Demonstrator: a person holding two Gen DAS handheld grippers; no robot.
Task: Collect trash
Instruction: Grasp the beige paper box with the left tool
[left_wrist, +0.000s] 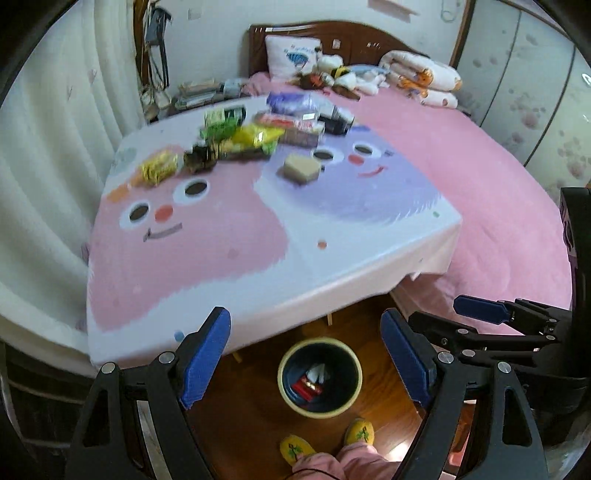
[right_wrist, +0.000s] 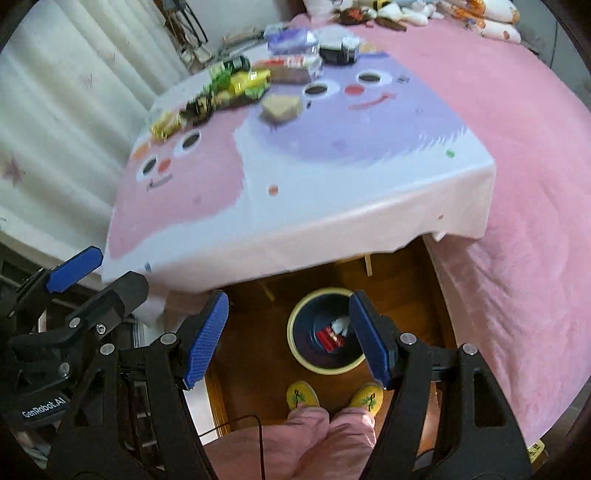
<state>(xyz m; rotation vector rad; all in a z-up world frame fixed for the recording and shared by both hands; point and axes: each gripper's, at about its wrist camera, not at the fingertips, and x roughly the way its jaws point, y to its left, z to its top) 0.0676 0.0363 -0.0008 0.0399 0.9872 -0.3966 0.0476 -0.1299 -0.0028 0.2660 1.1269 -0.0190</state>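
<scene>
- The left gripper hangs with its jaws spread wide and nothing between them; the bin on the wooden floor shows straight through the gap, below and just ahead of the fingertips.
- The right gripper is equally wide open and empty, and hangs close beside the left one; the same bin sits under its right finger.
- My reading is that both tools are parked over the bin because it is the drop point, and a red packet with some white scrap already lies inside it.
- The remaining trash sits well ahead of both tools, clustered at the far end of the table: a yellow-green wrapper pile, a small yellow packet, and a tan block nearest the tools.
- The pictures are motion-blurred, so finer detail of the wrappers cannot be told.
- The tan block lies flat, its long axis running roughly across the left tool's view, left to right.
- The yellow packet's long axis slants up to the right.
- The bin stands upright, mouth open upward.
</scene>
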